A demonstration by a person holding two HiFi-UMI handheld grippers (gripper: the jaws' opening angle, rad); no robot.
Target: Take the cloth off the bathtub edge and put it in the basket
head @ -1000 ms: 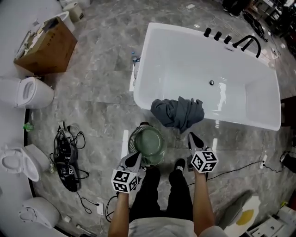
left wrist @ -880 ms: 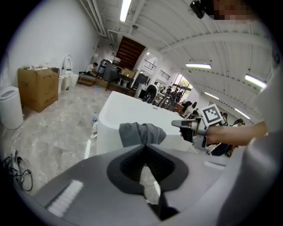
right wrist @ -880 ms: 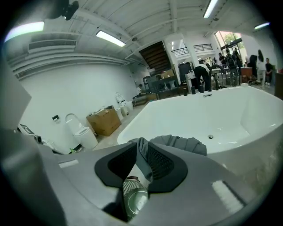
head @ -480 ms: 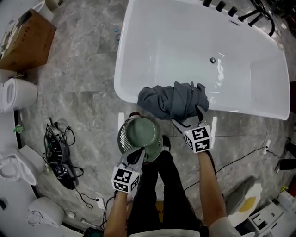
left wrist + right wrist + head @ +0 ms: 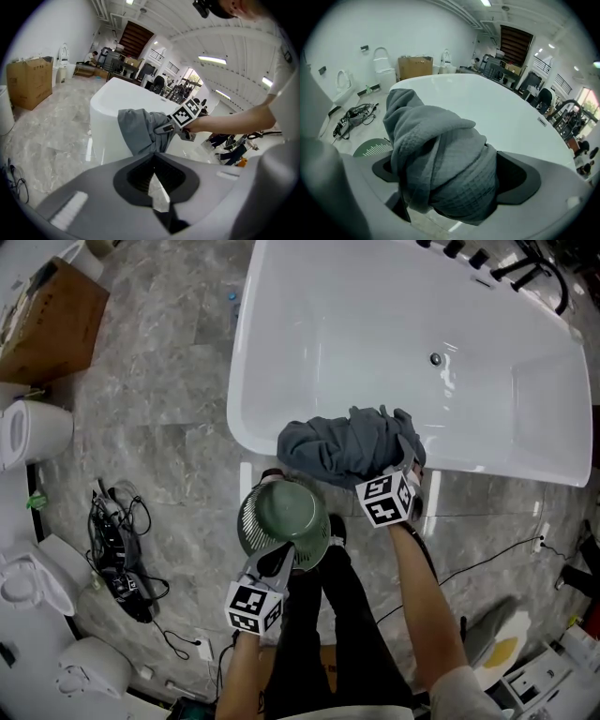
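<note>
A crumpled grey cloth hangs over the near edge of the white bathtub. My right gripper is at the cloth's right end. Its jaws are opening wide, and in the right gripper view the bunched cloth fills the space between them. The round green basket stands on the floor just in front of the tub, left of the cloth. My left gripper hovers at the basket's near rim, shut and holding nothing. In the left gripper view, the cloth and the right gripper show ahead.
Person's legs in black trousers stand behind the basket. A cardboard box, toilets and a tangle of black cables lie to the left. Black tap fittings sit on the tub's far rim. A cable crosses the floor at right.
The right gripper has moved forward from beside the legs to the cloth, and its jaws have spread round it. The view has shifted closer to the tub. The left gripper stays by the basket.
</note>
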